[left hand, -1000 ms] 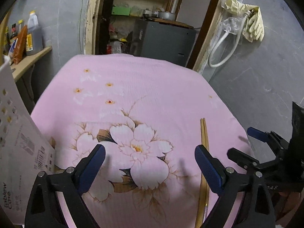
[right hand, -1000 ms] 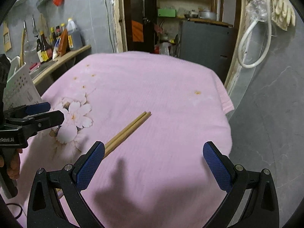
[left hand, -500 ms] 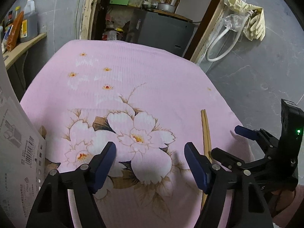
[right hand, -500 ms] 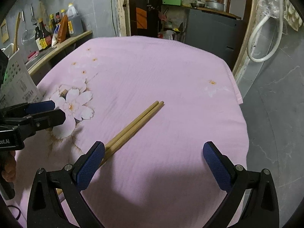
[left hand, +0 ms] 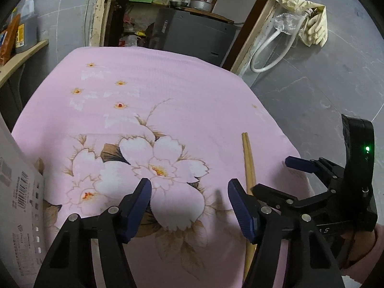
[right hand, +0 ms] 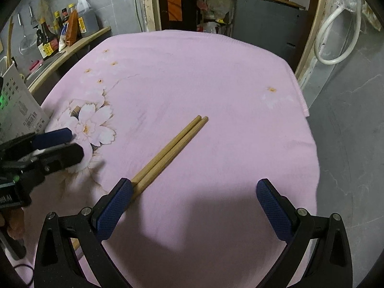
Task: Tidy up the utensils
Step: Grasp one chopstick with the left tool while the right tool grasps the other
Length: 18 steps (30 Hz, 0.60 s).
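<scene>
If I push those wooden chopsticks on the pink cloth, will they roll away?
Probably only a little. The chopsticks look rounded, so they could roll, but the soft pink cloth should slow them. They look stiff and light, and being two loose sticks, they would likely separate.

Two wooden chopsticks (right hand: 171, 151) lie side by side on one pink floral cloth (right hand: 216, 76), toward its right edge; one white perforated basket (right hand: 18, 110) stands at the left edge; two grippers hover above.
</scene>
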Motion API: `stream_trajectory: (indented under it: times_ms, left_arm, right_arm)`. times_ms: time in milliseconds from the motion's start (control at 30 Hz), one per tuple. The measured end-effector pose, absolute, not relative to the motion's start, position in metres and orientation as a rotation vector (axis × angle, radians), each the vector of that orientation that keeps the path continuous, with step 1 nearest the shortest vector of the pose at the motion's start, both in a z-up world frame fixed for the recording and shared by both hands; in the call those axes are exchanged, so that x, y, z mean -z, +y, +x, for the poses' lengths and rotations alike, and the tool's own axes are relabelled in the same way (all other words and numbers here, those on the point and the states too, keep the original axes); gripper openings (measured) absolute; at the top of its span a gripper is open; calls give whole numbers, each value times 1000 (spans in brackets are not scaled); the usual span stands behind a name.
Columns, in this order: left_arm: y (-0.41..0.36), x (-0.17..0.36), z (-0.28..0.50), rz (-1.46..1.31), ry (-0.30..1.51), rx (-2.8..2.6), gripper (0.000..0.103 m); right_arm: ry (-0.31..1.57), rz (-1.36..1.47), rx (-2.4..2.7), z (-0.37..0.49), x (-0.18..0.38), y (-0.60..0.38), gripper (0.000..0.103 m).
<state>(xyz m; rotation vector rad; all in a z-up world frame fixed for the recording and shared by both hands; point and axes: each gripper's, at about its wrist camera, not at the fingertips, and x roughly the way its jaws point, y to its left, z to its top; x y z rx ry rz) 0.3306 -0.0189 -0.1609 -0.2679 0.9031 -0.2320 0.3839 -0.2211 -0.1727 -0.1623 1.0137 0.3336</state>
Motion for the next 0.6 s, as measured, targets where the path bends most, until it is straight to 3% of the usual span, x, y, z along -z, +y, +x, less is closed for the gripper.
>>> stream_trajectory:
  times_ms: [600]
  left_arm:
    - [-31, 160, 326, -266, 933, 292, 61]
  right_arm:
    - [1077, -183, -313, 386, 179, -215, 101]
